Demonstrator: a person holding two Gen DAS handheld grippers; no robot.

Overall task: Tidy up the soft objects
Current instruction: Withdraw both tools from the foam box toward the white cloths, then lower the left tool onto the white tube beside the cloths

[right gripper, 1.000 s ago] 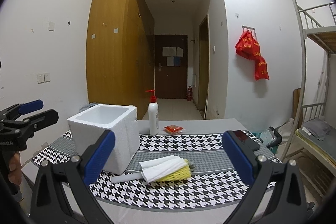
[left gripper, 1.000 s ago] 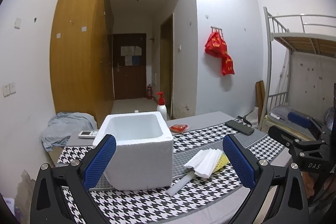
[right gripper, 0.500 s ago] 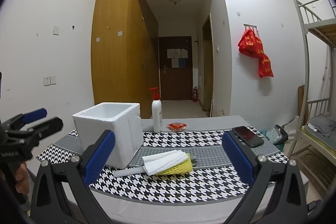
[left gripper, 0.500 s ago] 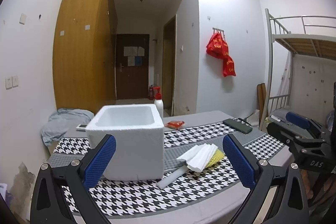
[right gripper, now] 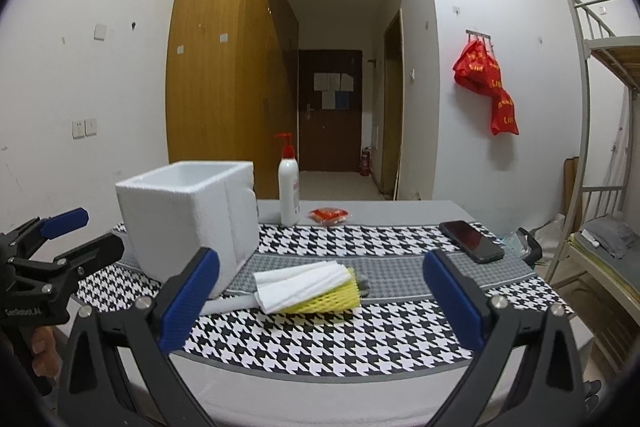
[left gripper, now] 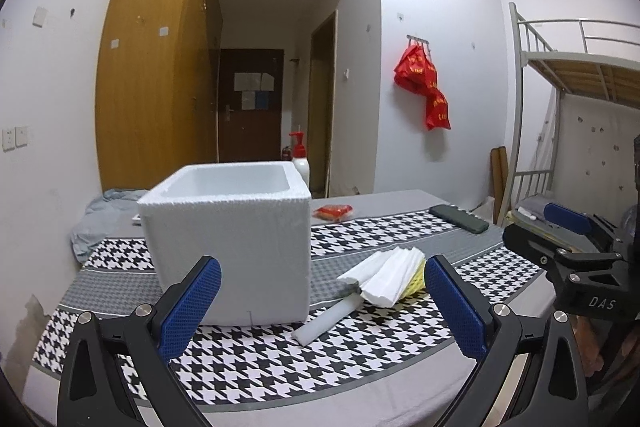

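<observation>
A white foam box [left gripper: 236, 239] [right gripper: 188, 211] stands open-topped on the houndstooth table runner. Right of it lies a pile of soft packing pieces: white foam sheets [left gripper: 394, 277] [right gripper: 298, 285] over a yellow foam net [right gripper: 332, 297] [left gripper: 416, 281], with a white foam stick [left gripper: 326, 321] poking out toward the box. My left gripper [left gripper: 320, 303] is open and empty, near the table's front edge before the box. My right gripper [right gripper: 320, 303] is open and empty, in front of the pile. Each gripper shows at the edge of the other's view.
A pump bottle [right gripper: 289, 187] and a red packet [right gripper: 328, 215] sit behind the box. A dark phone [right gripper: 471, 241] lies at the right of the table. A grey cloth [left gripper: 98, 217] is heaped at the far left. A bunk bed [left gripper: 576, 107] stands to the right.
Both grippers have drawn back and lower toward the table's front edge, so the box and foam pile sit farther off. Both stay open. Nothing on the table has moved.
</observation>
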